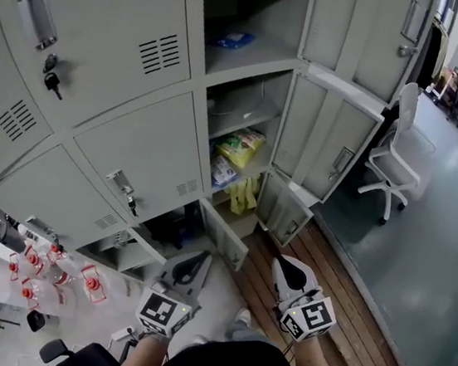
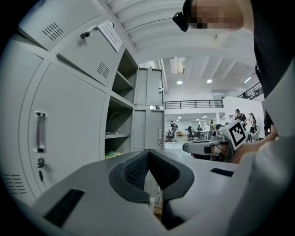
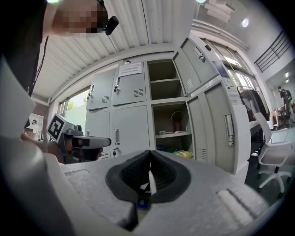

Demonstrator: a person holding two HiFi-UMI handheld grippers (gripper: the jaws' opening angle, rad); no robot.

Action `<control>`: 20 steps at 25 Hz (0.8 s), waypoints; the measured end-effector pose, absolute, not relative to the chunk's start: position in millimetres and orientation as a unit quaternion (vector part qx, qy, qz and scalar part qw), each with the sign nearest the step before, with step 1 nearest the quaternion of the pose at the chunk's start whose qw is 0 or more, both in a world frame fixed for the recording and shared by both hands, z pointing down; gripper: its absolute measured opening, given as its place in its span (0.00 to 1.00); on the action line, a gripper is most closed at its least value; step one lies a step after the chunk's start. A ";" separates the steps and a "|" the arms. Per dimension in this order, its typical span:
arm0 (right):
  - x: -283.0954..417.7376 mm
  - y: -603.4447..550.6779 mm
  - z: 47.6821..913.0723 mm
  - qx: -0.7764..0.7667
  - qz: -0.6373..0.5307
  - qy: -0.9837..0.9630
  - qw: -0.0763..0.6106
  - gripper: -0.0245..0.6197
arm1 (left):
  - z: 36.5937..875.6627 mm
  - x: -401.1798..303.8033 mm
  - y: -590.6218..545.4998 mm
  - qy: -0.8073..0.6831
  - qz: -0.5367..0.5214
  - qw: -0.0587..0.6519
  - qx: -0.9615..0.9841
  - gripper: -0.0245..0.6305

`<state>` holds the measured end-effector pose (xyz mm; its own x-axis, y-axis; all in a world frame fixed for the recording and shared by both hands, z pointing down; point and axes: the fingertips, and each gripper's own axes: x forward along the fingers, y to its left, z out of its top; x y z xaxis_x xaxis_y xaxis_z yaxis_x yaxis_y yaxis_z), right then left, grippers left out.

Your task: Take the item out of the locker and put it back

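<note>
Yellow-green packet [image 1: 240, 146] lies at the front edge of a shelf in the open locker [image 1: 326, 145]. Left gripper [image 1: 199, 259] and right gripper [image 1: 283, 267] hang low, well apart from it, both closed on nothing. Best to spread one pair of jaws before reaching in, then pinch the packet's near edge.

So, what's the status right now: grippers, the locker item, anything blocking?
Left gripper shut, empty. Right gripper shut, empty. Yellow packet inside the locker, untouched. Locker door stands open; nothing between grippers and packet.
</note>
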<state>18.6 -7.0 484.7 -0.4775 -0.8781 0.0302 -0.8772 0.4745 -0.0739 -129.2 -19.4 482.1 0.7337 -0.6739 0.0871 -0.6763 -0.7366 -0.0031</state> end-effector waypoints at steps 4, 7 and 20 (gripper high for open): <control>34.6 -36.4 474.5 -0.500 -0.033 0.865 0.019 0.04 | 472.0 -100.5 -54.1 -0.369 0.053 -0.005 0.928 0.06; 44.6 -57.3 463.9 -0.489 -0.026 0.871 0.029 0.04 | 458.3 -83.6 -79.1 -0.380 0.062 -0.028 0.923 0.06; 58.0 -131.0 398.2 -0.444 0.014 0.895 0.051 0.04 | 342.6 -39.8 -171.4 -0.436 0.104 -0.145 0.882 0.06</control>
